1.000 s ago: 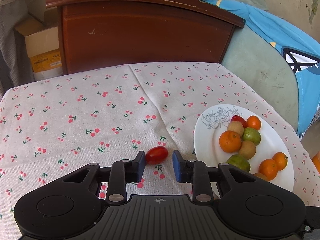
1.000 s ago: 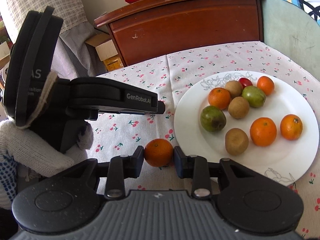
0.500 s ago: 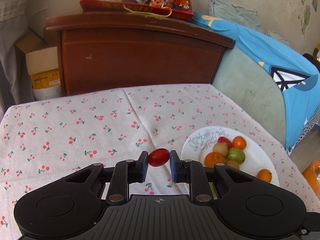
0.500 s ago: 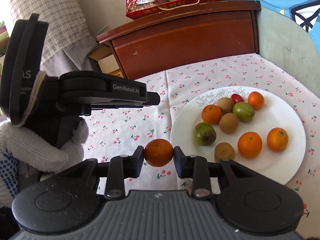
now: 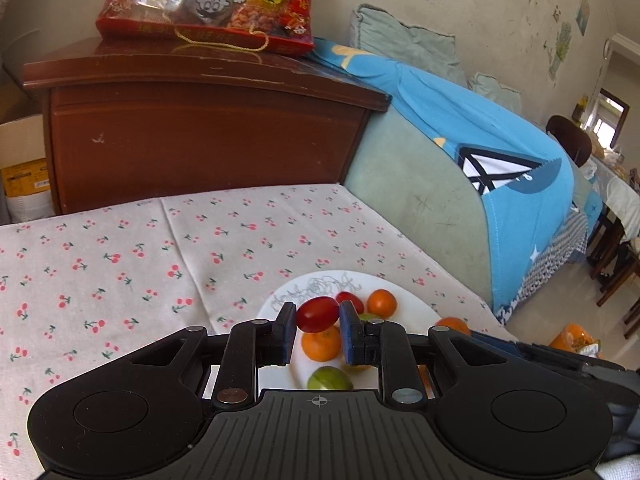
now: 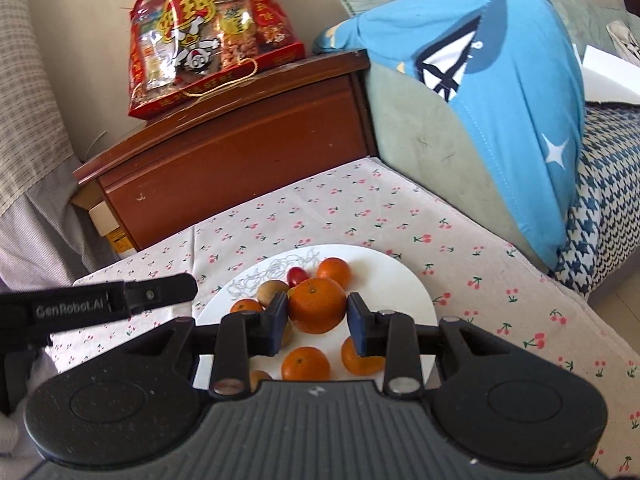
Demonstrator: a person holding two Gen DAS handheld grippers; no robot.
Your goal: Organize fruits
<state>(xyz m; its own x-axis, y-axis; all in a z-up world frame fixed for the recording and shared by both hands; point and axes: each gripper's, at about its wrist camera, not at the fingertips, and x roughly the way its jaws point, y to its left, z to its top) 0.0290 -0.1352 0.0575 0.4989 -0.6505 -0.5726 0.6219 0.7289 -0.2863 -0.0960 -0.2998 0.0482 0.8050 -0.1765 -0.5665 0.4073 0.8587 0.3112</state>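
My left gripper (image 5: 318, 330) is shut on a red cherry tomato (image 5: 317, 313) and holds it in the air over the near edge of the white plate (image 5: 280, 304). My right gripper (image 6: 318, 322) is shut on an orange (image 6: 317, 304) and holds it above the same plate (image 6: 392, 276). The plate carries several oranges, kiwis, green fruits and another red tomato (image 6: 296, 275). The left gripper also shows at the left of the right wrist view (image 6: 160, 290).
The table has a cherry-print cloth (image 5: 120, 264). Behind it stands a brown wooden cabinet (image 5: 200, 136) with a red snack bag (image 5: 208, 0) on top. A green sofa with a blue cloth (image 5: 500, 152) is at the right. A cardboard box (image 5: 20, 168) stands at the far left.
Both grippers have risen from the table with their fruit and moved over the plate. The tomato and the orange have left the cloth and hang above the plate.
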